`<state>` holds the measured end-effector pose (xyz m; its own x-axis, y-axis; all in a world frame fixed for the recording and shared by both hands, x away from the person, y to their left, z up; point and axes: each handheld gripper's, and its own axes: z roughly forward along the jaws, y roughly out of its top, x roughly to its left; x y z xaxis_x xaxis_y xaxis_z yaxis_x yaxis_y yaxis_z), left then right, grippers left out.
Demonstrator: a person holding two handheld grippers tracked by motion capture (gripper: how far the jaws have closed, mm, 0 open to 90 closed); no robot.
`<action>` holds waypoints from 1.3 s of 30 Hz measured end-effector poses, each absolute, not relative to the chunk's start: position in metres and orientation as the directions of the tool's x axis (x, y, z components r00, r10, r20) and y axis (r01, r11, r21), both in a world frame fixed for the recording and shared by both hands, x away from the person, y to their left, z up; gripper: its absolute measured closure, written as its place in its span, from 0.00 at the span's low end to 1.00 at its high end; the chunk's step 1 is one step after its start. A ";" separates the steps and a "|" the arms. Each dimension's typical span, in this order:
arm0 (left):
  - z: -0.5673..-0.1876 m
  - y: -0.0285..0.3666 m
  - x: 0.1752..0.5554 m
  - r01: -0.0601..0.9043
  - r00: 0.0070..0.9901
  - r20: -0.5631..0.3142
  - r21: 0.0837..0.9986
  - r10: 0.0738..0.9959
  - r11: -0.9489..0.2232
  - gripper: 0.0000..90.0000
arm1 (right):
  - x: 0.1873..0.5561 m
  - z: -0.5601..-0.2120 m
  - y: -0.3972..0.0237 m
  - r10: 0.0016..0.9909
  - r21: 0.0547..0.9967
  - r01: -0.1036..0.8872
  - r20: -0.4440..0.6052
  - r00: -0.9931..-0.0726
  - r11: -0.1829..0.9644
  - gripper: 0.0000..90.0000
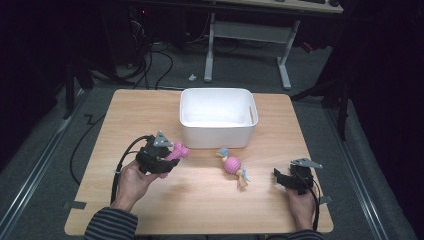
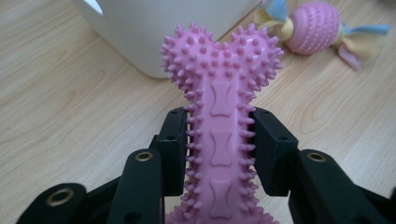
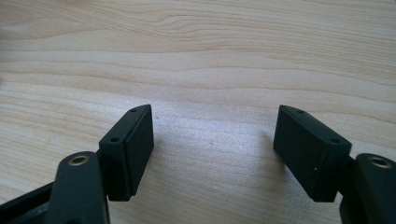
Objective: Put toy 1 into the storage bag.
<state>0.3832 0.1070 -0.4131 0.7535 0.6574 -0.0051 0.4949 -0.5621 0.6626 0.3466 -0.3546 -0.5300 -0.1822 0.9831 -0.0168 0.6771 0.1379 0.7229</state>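
One white bin (image 1: 218, 120) at twelve o'clock, one pink spiky bone (image 2: 219, 116), one pink ball toy (image 1: 233, 165), two grippers.

Black claws (image 3: 215, 154) (brass screws), striped sleeves (image 1: 111, 225).

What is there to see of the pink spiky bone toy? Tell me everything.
The pink bone toy looks like soft rubber, studded with small nubs, with little bone shapes embossed down its flat shaft. The left claw is shut on the shaft, its pads pressing both sides. The toy's two-lobed end points toward the white bin, without touching it. Whether it touches the table cannot be told.
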 end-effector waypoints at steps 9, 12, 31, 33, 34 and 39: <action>-0.401 0.107 0.383 0.503 0.751 -0.016 0.661 0.660 -0.556 0.66 | 0.347 -0.530 -0.355 0.983 0.723 0.677 -0.017 -0.182 0.138 0.32; -0.397 0.106 0.385 0.503 0.751 -0.014 0.659 0.660 -0.559 0.66 | 0.347 -0.530 -0.355 0.983 0.723 0.677 -0.017 -0.182 0.138 0.32; -0.373 0.105 0.398 0.510 0.753 -0.068 0.688 0.654 -0.516 0.66 | 0.347 -0.530 -0.355 0.983 0.723 0.677 -0.018 -0.185 0.141 0.32; -0.371 0.105 0.401 0.512 0.753 -0.073 0.689 0.654 -0.512 0.66 | 0.347 -0.530 -0.355 0.983 0.722 0.677 -0.018 -0.184 0.140 0.32; -0.370 0.104 0.402 0.514 0.751 -0.075 0.691 0.656 -0.509 0.66 | 0.347 -0.530 -0.354 0.983 0.723 0.677 -0.018 -0.185 0.141 0.32; -0.367 0.101 0.408 0.515 0.754 -0.081 0.689 0.651 -0.511 0.66 | 0.347 -0.530 -0.354 0.983 0.723 0.677 -0.018 -0.185 0.140 0.32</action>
<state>0.4075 0.1006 -0.3673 0.7545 0.6513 -0.0811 0.5148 -0.5106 0.6886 0.3469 -0.3545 -0.5300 -0.1848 0.9826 -0.0179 0.6769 0.1404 0.7225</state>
